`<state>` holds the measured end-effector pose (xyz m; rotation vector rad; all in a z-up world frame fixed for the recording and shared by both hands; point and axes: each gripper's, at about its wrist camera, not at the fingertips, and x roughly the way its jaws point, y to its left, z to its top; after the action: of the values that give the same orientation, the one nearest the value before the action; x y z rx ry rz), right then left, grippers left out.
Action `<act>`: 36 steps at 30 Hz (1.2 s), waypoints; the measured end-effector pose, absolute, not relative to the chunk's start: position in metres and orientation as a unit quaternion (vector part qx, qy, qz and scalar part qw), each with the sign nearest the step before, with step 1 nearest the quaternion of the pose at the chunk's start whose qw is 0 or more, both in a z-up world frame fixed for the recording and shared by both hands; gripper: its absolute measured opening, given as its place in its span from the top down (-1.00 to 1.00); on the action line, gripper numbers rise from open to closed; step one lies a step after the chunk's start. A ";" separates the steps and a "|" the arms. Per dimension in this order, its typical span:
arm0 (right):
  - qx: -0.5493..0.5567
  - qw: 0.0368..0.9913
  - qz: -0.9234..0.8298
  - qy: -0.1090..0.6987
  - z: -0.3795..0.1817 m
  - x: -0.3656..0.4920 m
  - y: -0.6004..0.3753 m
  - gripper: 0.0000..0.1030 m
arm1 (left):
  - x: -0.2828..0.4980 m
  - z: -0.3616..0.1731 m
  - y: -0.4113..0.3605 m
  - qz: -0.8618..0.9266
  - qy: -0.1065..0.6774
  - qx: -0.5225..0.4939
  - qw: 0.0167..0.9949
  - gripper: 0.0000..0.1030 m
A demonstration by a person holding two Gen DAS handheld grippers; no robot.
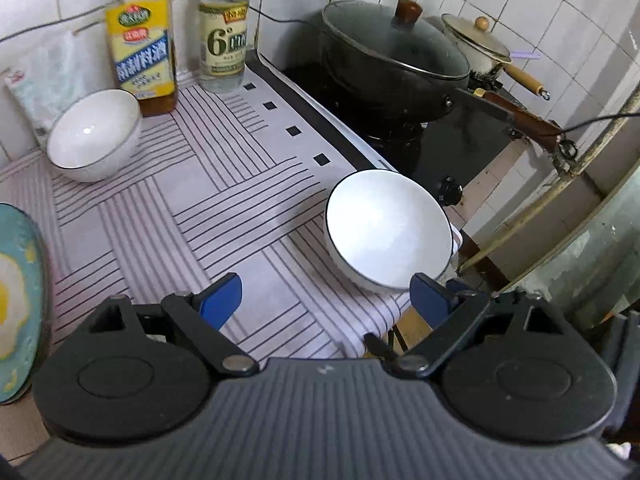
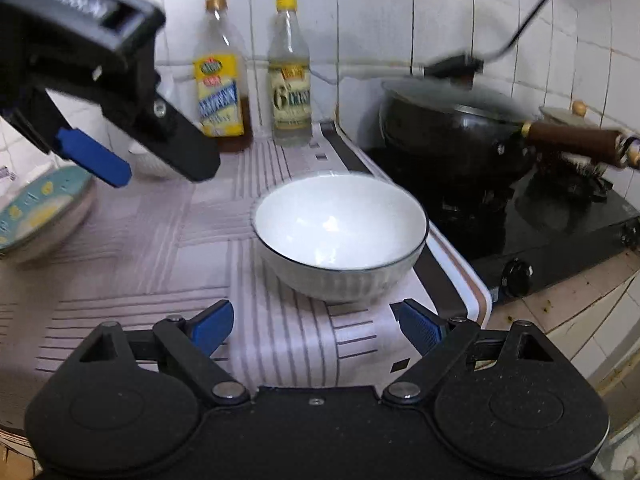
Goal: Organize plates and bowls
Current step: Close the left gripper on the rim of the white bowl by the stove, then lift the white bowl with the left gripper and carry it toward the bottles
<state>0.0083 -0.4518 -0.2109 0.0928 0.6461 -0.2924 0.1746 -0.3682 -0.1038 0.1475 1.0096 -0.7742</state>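
Note:
A white bowl (image 1: 390,228) with a dark rim stands on the striped cloth near the counter's right edge; it also shows in the right wrist view (image 2: 340,236), just ahead of my right gripper (image 2: 316,326), which is open and empty. My left gripper (image 1: 328,300) is open and empty, just short of the same bowl; it also shows from outside in the right wrist view (image 2: 96,160). A second white bowl (image 1: 94,134) stands at the back left by the bottles. A teal plate with a yellow pattern (image 1: 16,300) lies at the left, also in the right wrist view (image 2: 40,212).
Two bottles (image 1: 142,48) (image 1: 224,36) stand against the tiled wall. A black lidded wok (image 1: 394,60) and a small cream pot (image 1: 478,44) sit on the black stove (image 1: 452,148) to the right. The counter drops off beyond the near bowl.

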 end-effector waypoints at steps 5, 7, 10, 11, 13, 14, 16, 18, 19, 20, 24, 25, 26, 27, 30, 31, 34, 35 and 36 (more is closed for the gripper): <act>0.040 0.936 -0.141 0.321 -0.228 0.023 -0.461 -0.79 | 0.188 -0.119 -0.386 -0.361 0.487 0.052 0.794 -0.74; 0.043 0.937 -0.141 0.317 -0.232 0.028 -0.464 -0.79 | 0.194 -0.124 -0.395 -0.359 0.489 0.053 0.793 -0.73; 0.043 0.941 -0.138 0.305 -0.235 0.035 -0.468 -0.79 | 0.203 -0.131 -0.404 -0.358 0.496 0.051 0.790 -0.70; 0.042 0.943 -0.139 0.300 -0.236 0.035 -0.469 -0.79 | 0.206 -0.134 -0.407 -0.357 0.499 0.049 0.788 -0.68; 0.039 0.946 -0.145 0.286 -0.238 0.036 -0.469 -0.79 | 0.209 -0.137 -0.411 -0.353 0.499 0.050 0.790 -0.64; 0.036 0.947 -0.147 0.283 -0.239 0.038 -0.470 -0.79 | 0.209 -0.138 -0.413 -0.352 0.496 0.054 0.792 -0.64; 0.038 0.948 -0.146 0.279 -0.239 0.040 -0.470 -0.80 | 0.209 -0.141 -0.417 -0.353 0.492 0.063 0.794 -0.43; 0.043 0.949 -0.148 0.275 -0.239 0.041 -0.471 -0.80 | 0.212 -0.147 -0.419 -0.350 0.499 0.062 0.790 -0.29; 0.045 0.949 -0.149 0.274 -0.240 0.041 -0.471 -0.79 | 0.214 -0.150 -0.419 -0.346 0.503 0.058 0.790 -0.18; 0.046 0.949 -0.149 0.273 -0.240 0.041 -0.472 -0.79 | 0.216 -0.153 -0.419 -0.342 0.507 0.055 0.789 -0.14; 0.044 0.950 -0.148 0.272 -0.242 0.045 -0.473 -0.81 | 0.222 -0.163 -0.416 -0.336 0.521 0.042 0.784 0.32; 0.044 0.950 -0.148 0.270 -0.243 0.044 -0.472 -0.80 | 0.223 -0.165 -0.415 -0.337 0.527 0.036 0.780 0.49; 0.044 0.951 -0.149 0.268 -0.243 0.043 -0.471 -0.80 | 0.224 -0.167 -0.414 -0.336 0.532 0.032 0.776 0.52; 0.041 0.951 -0.148 0.268 -0.243 0.043 -0.471 -0.79 | 0.224 -0.167 -0.413 -0.339 0.533 0.027 0.774 0.59; 0.039 0.953 -0.142 0.265 -0.242 0.041 -0.465 -0.76 | 0.221 -0.167 -0.413 -0.347 0.534 0.029 0.771 0.65; 0.038 0.954 -0.140 0.263 -0.242 0.041 -0.463 -0.74 | 0.220 -0.166 -0.413 -0.343 0.531 0.035 0.774 0.65; 0.036 0.954 -0.136 0.265 -0.238 0.045 -0.459 -0.68 | 0.218 -0.164 -0.409 -0.340 0.523 0.041 0.781 0.64; 0.036 0.954 -0.133 0.265 -0.238 0.046 -0.457 -0.66 | 0.219 -0.164 -0.406 -0.337 0.522 0.039 0.782 0.64; 0.033 0.955 -0.130 0.265 -0.238 0.048 -0.456 -0.64 | 0.220 -0.164 -0.404 -0.336 0.523 0.038 0.782 0.64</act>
<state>0.0478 -0.4560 -0.2377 0.0660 0.5372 -0.2638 0.2199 -0.4038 -0.1636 0.0827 1.1296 -0.7252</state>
